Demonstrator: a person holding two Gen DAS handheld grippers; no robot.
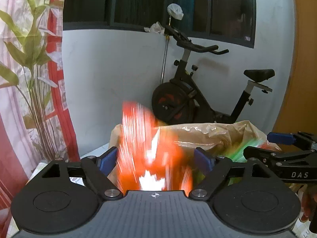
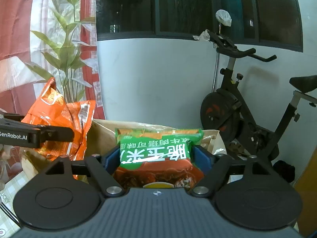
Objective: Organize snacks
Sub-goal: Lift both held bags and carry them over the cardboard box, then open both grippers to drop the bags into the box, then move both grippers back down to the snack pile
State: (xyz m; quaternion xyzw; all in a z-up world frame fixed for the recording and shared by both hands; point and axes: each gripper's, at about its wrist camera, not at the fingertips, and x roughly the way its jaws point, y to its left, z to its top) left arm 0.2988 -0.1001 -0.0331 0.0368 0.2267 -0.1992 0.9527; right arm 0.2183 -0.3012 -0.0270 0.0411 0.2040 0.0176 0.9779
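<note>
Left wrist view: left gripper (image 1: 156, 159), jaws spread, motion-blurred orange snack packet (image 1: 150, 154) loose between them, above a brown plastic bag (image 1: 208, 134).

Right wrist view: right gripper (image 2: 156, 156), pads (image 2: 200, 157) alongside a green snack packet (image 2: 158, 148) over the bag's mouth; contact unclear.

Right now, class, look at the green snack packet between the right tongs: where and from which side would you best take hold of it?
Grip the green snack packet across its puffy middle, one blue pad on each side edge, coming from the near end as the right tongs already do. It lies flat over the brown bag, so its narrow width fits between the pads. Avoid the thin crimped end seams, which would probably slip.
</note>
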